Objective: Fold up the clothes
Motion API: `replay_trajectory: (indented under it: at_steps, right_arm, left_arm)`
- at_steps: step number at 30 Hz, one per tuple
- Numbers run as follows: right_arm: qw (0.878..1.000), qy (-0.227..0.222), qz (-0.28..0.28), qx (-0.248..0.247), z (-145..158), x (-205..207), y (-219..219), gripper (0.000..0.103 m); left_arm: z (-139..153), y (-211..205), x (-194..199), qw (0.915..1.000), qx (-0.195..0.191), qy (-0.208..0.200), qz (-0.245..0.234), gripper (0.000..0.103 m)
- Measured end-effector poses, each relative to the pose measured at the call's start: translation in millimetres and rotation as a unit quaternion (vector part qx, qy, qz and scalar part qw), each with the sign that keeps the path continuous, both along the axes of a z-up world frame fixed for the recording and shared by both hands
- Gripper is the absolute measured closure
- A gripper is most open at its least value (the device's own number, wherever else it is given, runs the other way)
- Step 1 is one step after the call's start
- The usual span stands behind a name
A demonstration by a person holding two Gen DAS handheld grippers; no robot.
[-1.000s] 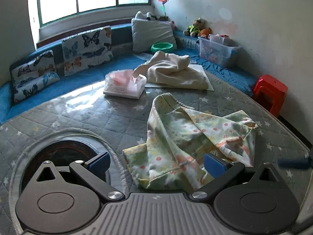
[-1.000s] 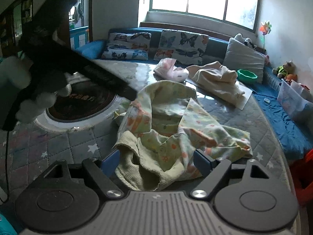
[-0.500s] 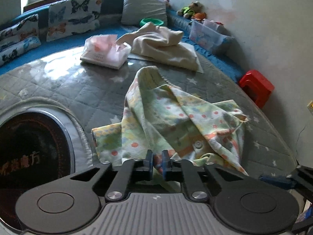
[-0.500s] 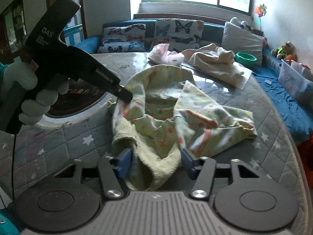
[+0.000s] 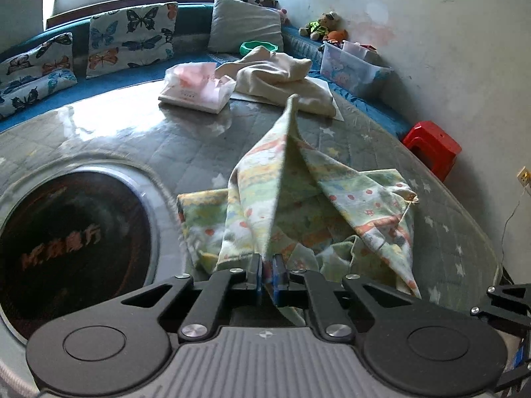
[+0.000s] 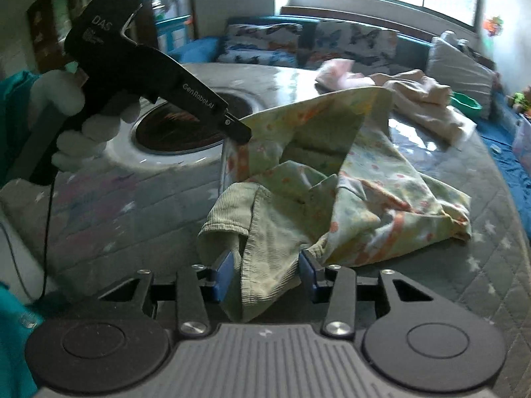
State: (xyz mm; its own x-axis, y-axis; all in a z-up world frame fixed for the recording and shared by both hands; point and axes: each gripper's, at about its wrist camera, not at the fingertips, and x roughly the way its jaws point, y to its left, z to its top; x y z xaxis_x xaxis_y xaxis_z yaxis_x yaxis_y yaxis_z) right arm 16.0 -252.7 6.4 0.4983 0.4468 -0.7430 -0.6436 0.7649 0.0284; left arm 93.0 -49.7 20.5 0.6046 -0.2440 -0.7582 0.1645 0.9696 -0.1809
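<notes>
A pale green printed garment (image 5: pixel 298 199) lies crumpled on the grey quilted table (image 5: pixel 149 139). My left gripper (image 5: pixel 268 277) is shut on an edge of it and lifts that edge into a taut ridge. From the right wrist view the left gripper (image 6: pixel 240 134) shows pinching the garment (image 6: pixel 365 179) at its far left. My right gripper (image 6: pixel 265 273) is partly open, its blue pads either side of the ribbed green hem, which bunches between them.
A round dark inset (image 5: pixel 66 238) sits in the table at left. A cream garment (image 5: pixel 282 79) and a pink bag (image 5: pixel 195 86) lie at the far side. A red stool (image 5: pixel 431 149) and a clear storage box (image 5: pixel 351 66) stand to the right, with butterfly cushions (image 5: pixel 129 36) behind.
My left gripper closed on the garment's edge and raised it. My right gripper narrowed around the ribbed hem and moved in closer.
</notes>
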Motion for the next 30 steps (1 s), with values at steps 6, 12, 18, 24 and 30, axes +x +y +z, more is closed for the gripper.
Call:
replay_trajectory:
  at_steps: [6,12,18,24,30]
  right_arm:
    - [1.000,-0.007,0.015,0.022,15,-4,1,0.058]
    - [1.000,-0.020,0.009,0.021,20,8,7,0.052]
    - [0.999,-0.028,0.002,0.017,13,35,25,0.050]
    - [1.000,-0.023,0.003,0.011,1,66,50,0.048]
    - [1.000,-0.016,0.016,0.012,-12,88,73,0.047]
  left_arm:
    - [-5,27,-42,0.9999,-0.003,0.005,0.010,0.097]
    - [-15,51,-89,0.9996,-0.007,0.018,0.019,0.097]
    - [-29,75,-134,0.9981,-0.010,0.048,0.036,0.097]
    - [-35,96,-161,0.9962,-0.018,0.070,0.049,0.096]
    - [-19,95,-158,0.9983,0.001,0.043,0.039,0.083]
